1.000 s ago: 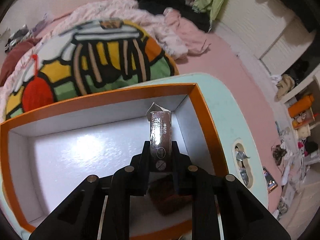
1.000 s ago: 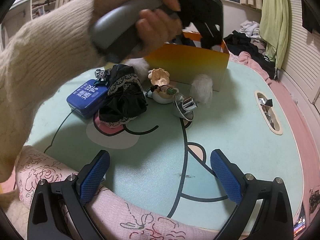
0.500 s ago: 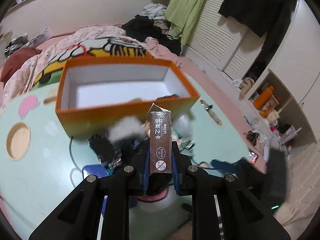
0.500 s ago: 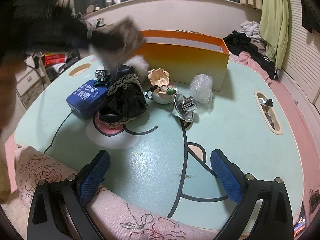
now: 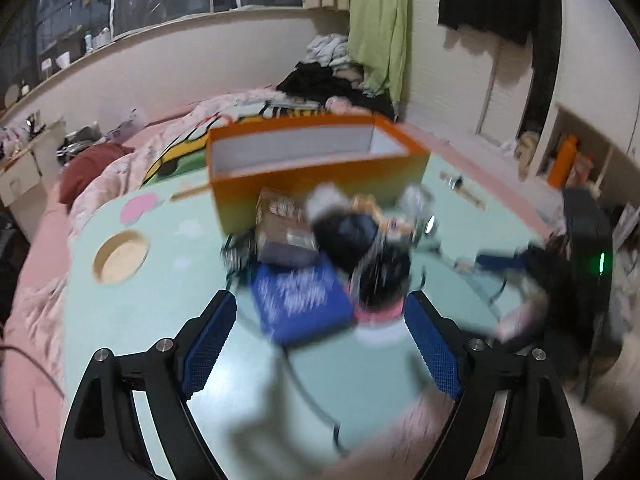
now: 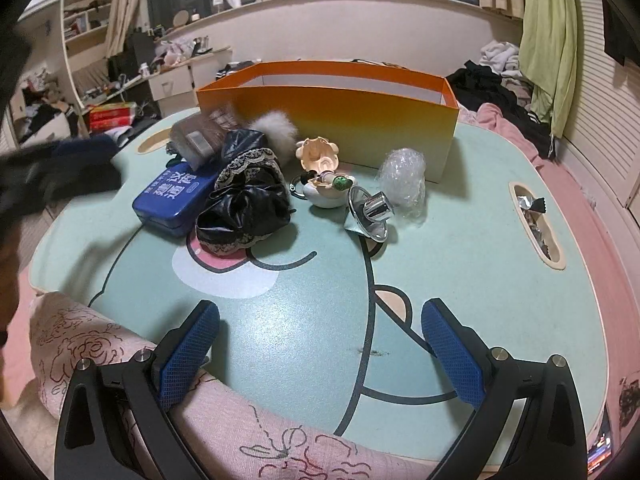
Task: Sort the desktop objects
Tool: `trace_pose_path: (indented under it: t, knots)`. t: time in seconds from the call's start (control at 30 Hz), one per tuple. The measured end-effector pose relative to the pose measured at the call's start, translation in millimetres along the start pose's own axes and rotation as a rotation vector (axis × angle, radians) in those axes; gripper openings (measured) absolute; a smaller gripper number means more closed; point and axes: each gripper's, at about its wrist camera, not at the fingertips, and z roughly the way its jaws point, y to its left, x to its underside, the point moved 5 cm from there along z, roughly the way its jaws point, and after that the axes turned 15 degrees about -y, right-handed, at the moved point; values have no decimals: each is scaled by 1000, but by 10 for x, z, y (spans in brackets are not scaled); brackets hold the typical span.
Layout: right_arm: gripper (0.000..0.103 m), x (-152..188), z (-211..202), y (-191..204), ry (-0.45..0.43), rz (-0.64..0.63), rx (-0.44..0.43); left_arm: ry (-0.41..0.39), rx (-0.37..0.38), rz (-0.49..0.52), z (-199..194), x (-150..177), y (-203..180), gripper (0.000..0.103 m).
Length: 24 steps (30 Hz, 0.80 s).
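Hovering above the near edge of a mint-green cartoon-printed table (image 6: pixel 460 264), the right gripper (image 6: pixel 320 344) has its two blue-padded jaws spread wide with nothing between them. The left gripper (image 5: pixel 318 342), seen in its own blurred view, is likewise spread wide and holds nothing; its dark, smeared shape also shows at the left edge of the right view.

An orange cardboard box (image 6: pixel 328 110) with a white interior stands open at the far side of the table. In front of it lies a cluster of loose items. A brown packet (image 6: pixel 204 132) rests tilted on top of the pile at the left, overlapping a blue tin (image 6: pixel 172 194) printed with white characters. Touching the tin's right side is a crumpled black lace-trimmed cloth (image 6: pixel 244 204), with a grey fur pom-pom (image 6: pixel 274 128) just behind it, against the box front. To the right sits a small cream figurine (image 6: pixel 322 168) with a key ring, then a shiny metal knob (image 6: pixel 370 214) lying on its side, and a wad of clear bubble wrap (image 6: pixel 402 174) near the box's right corner.

A slot cut into the table's right edge holds crumpled foil wrappers (image 6: pixel 532 208). A pink floral blanket (image 6: pixel 104 344) drapes over the near left corner.
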Motion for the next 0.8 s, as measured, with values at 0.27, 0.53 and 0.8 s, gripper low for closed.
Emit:
trace_pose_path:
  t: [0.27,0.53,0.8]
  knots:
    - [101,12,-2,5,1,-6,4,62,-187,-69,371,571,47,103]
    - [102,22,-5,-4,-1,1,3,46,-209,-75,730,743,95,103]
    - [102,29,-11,-7,-1,0,2,35,-207,-73,1022,891,94,103]
